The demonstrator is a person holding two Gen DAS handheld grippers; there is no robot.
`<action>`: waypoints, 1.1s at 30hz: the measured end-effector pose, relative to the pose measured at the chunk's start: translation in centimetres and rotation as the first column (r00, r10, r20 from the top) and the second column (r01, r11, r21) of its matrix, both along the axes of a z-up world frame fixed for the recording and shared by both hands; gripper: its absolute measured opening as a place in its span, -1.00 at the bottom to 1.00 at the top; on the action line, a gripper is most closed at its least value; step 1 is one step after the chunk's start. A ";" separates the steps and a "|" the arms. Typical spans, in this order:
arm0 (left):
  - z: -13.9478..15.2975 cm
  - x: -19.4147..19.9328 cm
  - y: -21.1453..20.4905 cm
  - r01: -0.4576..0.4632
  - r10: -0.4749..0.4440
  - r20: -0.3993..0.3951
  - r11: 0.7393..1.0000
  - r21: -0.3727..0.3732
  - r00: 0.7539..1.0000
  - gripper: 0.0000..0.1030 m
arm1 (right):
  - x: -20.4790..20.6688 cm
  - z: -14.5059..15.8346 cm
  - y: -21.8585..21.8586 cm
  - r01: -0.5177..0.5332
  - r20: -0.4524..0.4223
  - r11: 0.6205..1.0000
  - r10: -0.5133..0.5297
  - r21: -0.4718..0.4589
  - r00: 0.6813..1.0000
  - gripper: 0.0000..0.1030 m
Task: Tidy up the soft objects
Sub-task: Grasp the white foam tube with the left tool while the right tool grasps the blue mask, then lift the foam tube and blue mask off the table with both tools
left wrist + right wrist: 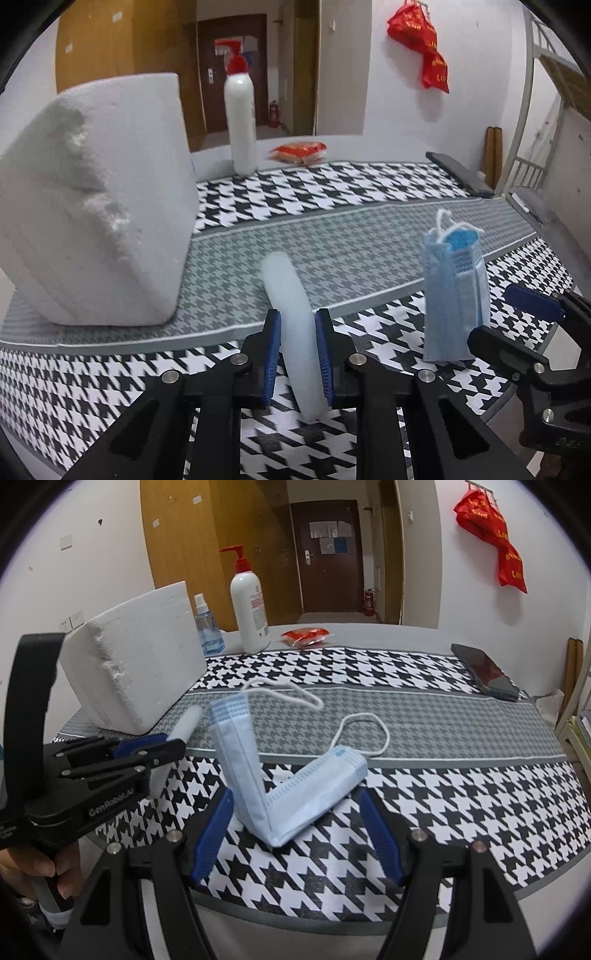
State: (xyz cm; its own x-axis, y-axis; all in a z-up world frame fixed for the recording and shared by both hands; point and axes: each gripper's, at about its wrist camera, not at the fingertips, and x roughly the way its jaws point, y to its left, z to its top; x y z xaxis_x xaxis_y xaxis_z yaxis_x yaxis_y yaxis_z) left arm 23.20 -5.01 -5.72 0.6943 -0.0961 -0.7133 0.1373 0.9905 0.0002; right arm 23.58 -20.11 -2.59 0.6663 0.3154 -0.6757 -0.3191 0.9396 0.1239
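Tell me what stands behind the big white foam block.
Behind the white polystyrene foam block stands a small clear blue spray bottle. Its lower left side is covered by the block; the left wrist view hides it entirely.

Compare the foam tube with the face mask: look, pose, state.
The foam tube is white, round and gently curved; the face mask is blue, flat and folded into a V. The tube sits between the left gripper fingers, which are closed on it; the mask lies free between the right gripper fingers, which are open. Both sit over the houndstooth cloth.
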 end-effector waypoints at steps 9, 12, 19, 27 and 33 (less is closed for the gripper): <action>0.2 -0.3 1.0 0.018 -0.018 0.015 1.000 -0.015 1.000 -0.59 | 1.0 -1.1 1.3 -0.024 -0.040 0.999 0.023 -0.036 0.999 0.12; 0.2 -0.6 1.0 0.028 -0.028 0.021 0.999 -0.016 0.999 -0.59 | 1.3 -1.4 1.5 -0.029 -0.057 0.999 0.027 -0.037 0.998 -0.09; 0.3 -1.0 0.9 0.054 -0.054 0.034 0.998 -0.024 0.998 -0.60 | 1.5 -1.5 1.9 -0.055 -0.074 0.998 0.052 -0.035 0.996 -0.56; 0.7 -1.5 1.3 0.062 -0.061 0.053 0.998 -0.021 0.997 -0.60 | 1.4 -1.1 2.0 -0.069 -0.071 0.998 0.070 0.008 0.995 -0.82; 1.8 -2.1 1.5 0.067 -0.065 0.084 0.998 -0.021 0.994 -0.60 | 0.6 1.0 1.4 -0.063 -0.003 0.998 0.063 0.021 0.998 -0.82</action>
State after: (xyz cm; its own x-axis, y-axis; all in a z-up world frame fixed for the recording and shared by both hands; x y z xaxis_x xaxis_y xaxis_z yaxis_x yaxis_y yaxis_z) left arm 21.11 -3.48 -3.92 0.7429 -0.1593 -0.6501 0.2024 0.9793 -0.0087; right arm 24.15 -18.72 -1.62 0.6422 0.3710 -0.6708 -0.3772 0.9147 0.1448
